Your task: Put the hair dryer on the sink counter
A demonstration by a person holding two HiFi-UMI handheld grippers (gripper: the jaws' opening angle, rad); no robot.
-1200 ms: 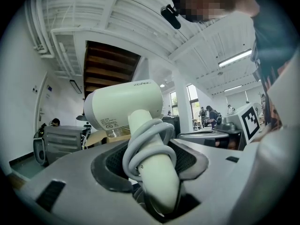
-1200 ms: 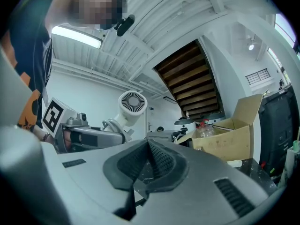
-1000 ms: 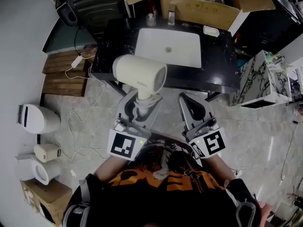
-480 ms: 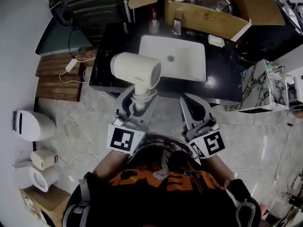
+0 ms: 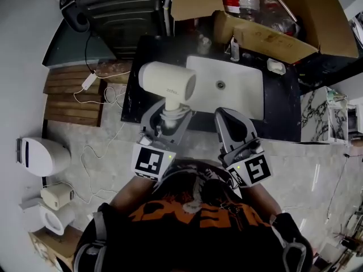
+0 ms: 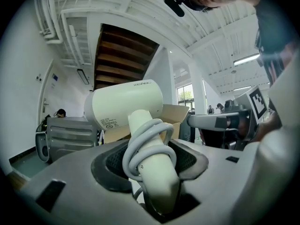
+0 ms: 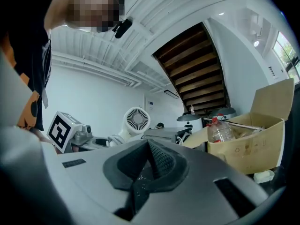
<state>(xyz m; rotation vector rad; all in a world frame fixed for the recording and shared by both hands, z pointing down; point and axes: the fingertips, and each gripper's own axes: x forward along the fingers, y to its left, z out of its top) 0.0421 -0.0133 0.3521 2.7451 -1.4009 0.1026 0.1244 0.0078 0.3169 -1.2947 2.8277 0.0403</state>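
In the head view, the hair dryer [image 5: 168,84] hung over the near left edge of the black bench [image 5: 282,109], left of the white sink basin [image 5: 227,86] and not yet set down. The left gripper [image 5: 165,117] carried it by the handle [image 5: 172,103]. The barrel [image 5: 156,78] lay roughly left to right across the scene, and the handle ran back towards us.

In the left gripper view, the fingers [image 6: 117,161] stood wide and were clamped on the handle, which had the grey cord [image 6: 140,146] looped round it. We judged the shell hard, smooth and a little slippery, and the whole thing fairly light but top-heavy at the barrel. The wrapped handle seemed the best hold, since the cord gave soft bulk to bite on.

In the right gripper view, the right gripper [image 7: 150,165] had its fingers together with nothing between them. From there the dryer's round grilled end faced right, towards this gripper, so its long axis pointed across the bench.
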